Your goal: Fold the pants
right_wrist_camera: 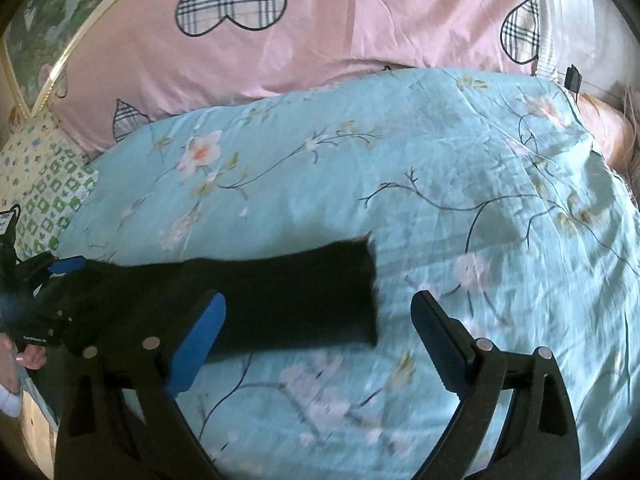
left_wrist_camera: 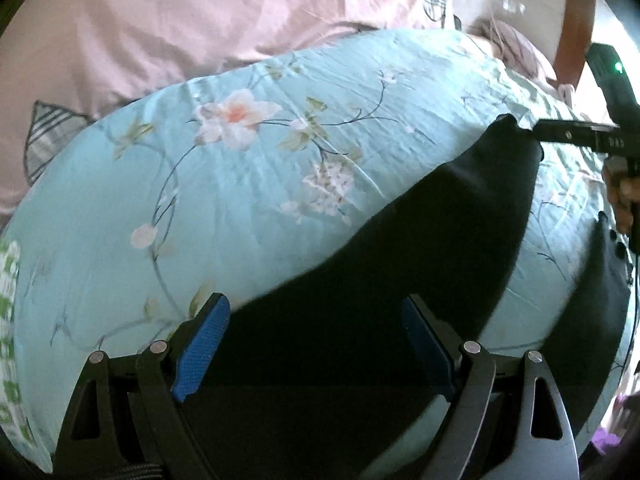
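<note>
Black fabric pants point(right_wrist_camera: 280, 296) lie stretched flat across a light blue quilt with a pink-and-white flower print point(right_wrist_camera: 440, 168), running in the right wrist view from the lower left to a squared leg end just right of centre; motion blur softens that end. In the left wrist view the same dark cloth point(left_wrist_camera: 420, 248) fills the lower middle and tapers toward the upper right, its near part passing under the left gripper point(left_wrist_camera: 316, 344), whose blue-padded fingers point(left_wrist_camera: 202, 350) stand wide apart over it, with no grip visible. The right gripper point(right_wrist_camera: 316, 344) likewise has its fingers spread, one over the pants, the other over bare quilt. From the left wrist view the right gripper point(left_wrist_camera: 538, 130) appears at the right edge, touching the far tip of the pants; whether it pinches there cannot be told from that angle. Behind the quilt, a pink bedcover with plaid heart patches point(right_wrist_camera: 320, 32) fills the upper frame. A green-and-white patterned pillow point(right_wrist_camera: 44, 196) sits at the left edge, and a gold-framed picture point(right_wrist_camera: 48, 28) is cut off in the upper left. The black cloth shows no seams or waistband detail. A hand point(right_wrist_camera: 24, 354) shows partly at the lower left edge.
</note>
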A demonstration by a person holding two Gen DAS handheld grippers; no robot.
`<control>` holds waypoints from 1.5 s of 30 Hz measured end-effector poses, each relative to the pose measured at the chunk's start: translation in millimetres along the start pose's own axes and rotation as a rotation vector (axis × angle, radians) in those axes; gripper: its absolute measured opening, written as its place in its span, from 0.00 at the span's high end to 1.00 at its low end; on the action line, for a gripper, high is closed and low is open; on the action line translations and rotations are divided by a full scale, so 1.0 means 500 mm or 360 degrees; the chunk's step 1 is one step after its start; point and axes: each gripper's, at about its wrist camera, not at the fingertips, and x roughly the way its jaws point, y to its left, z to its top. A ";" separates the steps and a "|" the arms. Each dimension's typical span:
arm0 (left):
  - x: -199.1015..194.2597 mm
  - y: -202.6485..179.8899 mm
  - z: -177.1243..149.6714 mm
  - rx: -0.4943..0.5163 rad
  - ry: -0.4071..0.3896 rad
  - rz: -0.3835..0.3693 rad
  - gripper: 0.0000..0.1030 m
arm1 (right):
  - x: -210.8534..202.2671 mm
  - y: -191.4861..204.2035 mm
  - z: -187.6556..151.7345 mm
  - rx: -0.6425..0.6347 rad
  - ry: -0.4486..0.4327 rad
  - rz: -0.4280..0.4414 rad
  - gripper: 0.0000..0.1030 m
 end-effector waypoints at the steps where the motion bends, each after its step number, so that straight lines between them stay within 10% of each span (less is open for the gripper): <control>1: 0.010 0.000 0.008 0.0016 0.0009 -0.0005 0.15 | 0.009 -0.007 0.008 0.0008 0.0010 0.0008 0.10; 10: 0.074 0.001 0.049 0.0121 0.0115 -0.0154 0.15 | 0.083 -0.038 0.051 0.0020 0.0120 0.0028 0.37; 15: 0.123 0.001 0.051 0.0144 0.0233 -0.0240 0.17 | 0.110 -0.041 0.059 0.0007 0.0158 0.0067 0.75; 18: 0.132 0.000 0.045 0.0134 0.0279 -0.0318 0.44 | 0.101 -0.040 0.056 -0.0001 0.0117 0.0057 0.89; 20: 0.120 -0.005 0.043 0.0138 0.0283 -0.0351 0.86 | 0.084 -0.042 0.053 0.0010 0.0070 0.0090 0.90; 21: 0.112 -0.010 0.042 0.0145 0.0285 -0.0356 0.90 | 0.075 -0.042 0.052 0.0013 0.0048 0.0103 0.91; 45: -0.206 -0.195 -0.160 0.0067 -0.0045 -0.0325 0.95 | -0.166 -0.062 -0.154 0.0063 -0.0248 0.0300 0.93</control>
